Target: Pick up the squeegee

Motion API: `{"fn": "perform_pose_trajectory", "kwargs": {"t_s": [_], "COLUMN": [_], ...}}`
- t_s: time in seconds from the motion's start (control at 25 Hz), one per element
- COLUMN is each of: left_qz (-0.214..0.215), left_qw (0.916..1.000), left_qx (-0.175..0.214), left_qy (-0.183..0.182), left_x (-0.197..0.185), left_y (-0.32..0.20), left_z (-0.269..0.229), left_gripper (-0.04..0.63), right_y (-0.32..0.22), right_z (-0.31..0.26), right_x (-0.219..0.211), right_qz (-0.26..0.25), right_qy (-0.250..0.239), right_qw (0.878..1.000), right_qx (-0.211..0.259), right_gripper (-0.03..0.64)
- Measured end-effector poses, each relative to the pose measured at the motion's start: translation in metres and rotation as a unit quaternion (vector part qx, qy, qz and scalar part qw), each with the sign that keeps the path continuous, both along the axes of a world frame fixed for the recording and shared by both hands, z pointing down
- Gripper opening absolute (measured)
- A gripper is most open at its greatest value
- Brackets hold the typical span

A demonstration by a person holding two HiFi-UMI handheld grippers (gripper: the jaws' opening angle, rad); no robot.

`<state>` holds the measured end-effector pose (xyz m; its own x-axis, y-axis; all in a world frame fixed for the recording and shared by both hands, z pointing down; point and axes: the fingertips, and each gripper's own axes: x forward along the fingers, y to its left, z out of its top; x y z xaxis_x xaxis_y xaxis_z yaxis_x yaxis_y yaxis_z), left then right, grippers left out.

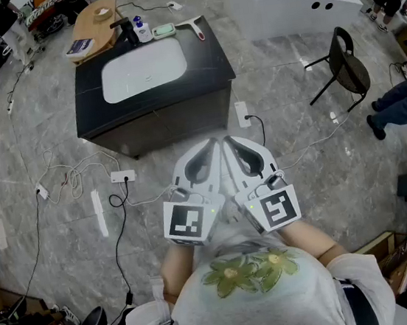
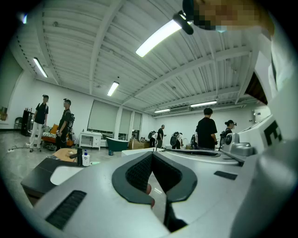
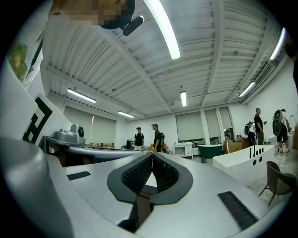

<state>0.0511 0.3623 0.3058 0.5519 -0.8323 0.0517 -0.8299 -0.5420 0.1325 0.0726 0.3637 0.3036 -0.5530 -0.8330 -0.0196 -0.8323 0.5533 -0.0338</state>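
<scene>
**Squeegee far off, claws pressed together**

The squeegee (image 1: 192, 27) lies at the far right edge of the black sink counter (image 1: 206, 68). The left gripper (image 1: 213, 146) and right gripper (image 1: 230, 144) sit near the chest, both closed and empty. The approach should open one claw first and aim for the handle. Its blade is too small to make out.

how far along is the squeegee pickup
Nothing looks done yet. The squeegee lies untouched at the far edge of the sink counter. In hand: nothing. The left claw and right claw are shut and empty, side by side near the person. Left: approach, open a claw, grasp, lift.
</scene>
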Motion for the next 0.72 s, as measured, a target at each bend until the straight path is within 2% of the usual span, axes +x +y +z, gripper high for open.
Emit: {"fn": "perform_pose_trajectory", "kwargs": {"t_s": [0.12,0.56,0.72], "left_qz": [0.0,-0.012,-0.012], "left_qw": [0.9999,0.9999,0.9999], "left_qx": [0.012,0.012,0.012], "left_qy": [-0.005,0.0,0.0], "left_x": [0.003,0.029,0.043], "left_y": [0.001,0.008,0.009], "left_z": [-0.002,-0.002,0.004], "left_gripper": [0.008,0.008,0.008], "right_y": [0.001,0.005,0.0], "right_z": [-0.002,-0.003,0.006], "right_x": [0.004,0.032,0.047], "right_qz": [-0.002,-0.008,-0.003], "right_qy": [-0.003,-0.02,-0.015], "right_qw": [1.0,1.0,1.0], "right_qx": [0.002,0.008,-0.01], "right_gripper": [0.021,0.023,0.021]}}
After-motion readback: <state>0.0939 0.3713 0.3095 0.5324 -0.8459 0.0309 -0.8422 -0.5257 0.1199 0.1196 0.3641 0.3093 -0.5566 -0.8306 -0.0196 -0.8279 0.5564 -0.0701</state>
